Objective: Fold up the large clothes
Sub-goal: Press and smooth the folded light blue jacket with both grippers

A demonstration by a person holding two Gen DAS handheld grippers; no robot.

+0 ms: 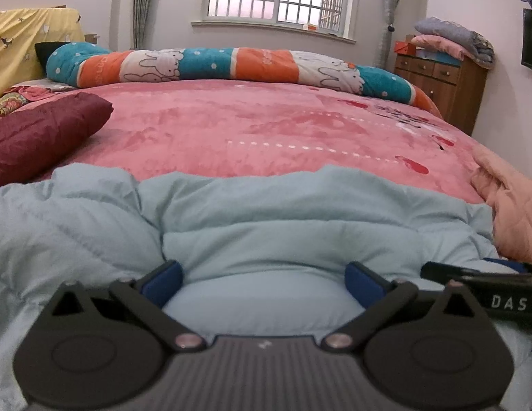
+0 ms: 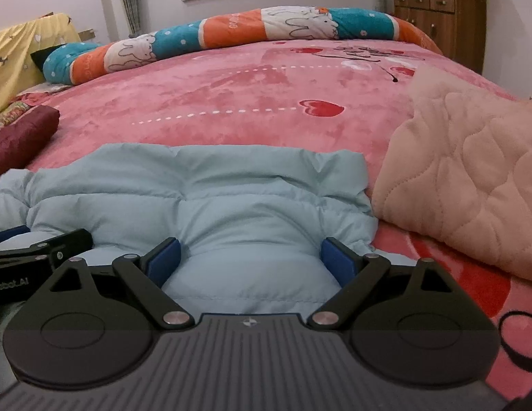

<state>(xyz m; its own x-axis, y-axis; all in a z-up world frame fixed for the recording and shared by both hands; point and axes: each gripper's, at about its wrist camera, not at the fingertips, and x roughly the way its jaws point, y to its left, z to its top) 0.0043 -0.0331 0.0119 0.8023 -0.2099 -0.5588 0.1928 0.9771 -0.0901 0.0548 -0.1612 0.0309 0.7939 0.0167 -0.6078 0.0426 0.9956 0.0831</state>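
Observation:
A light blue puffy jacket (image 1: 300, 212) lies across the near edge of the pink bed (image 1: 231, 130). My left gripper (image 1: 263, 279) rests low on it, jaws spread wide, and a soft bulge of the jacket sits between the blue pads (image 1: 163, 281). In the right wrist view the same jacket (image 2: 214, 178) ends at a folded right edge. My right gripper (image 2: 251, 257) also stands wide open over it, with padding swelling between its pads (image 2: 338, 257). The two grippers are side by side: the right one's finger (image 1: 471, 274) shows at the left view's right edge.
A maroon puffy garment (image 1: 43, 130) lies to the left on the bed. A peach quilted garment (image 2: 464, 171) lies close to the right of the jacket. A rolled rabbit-print quilt (image 1: 214, 65) runs along the far side. A wooden dresser (image 1: 444, 82) stands at the back right.

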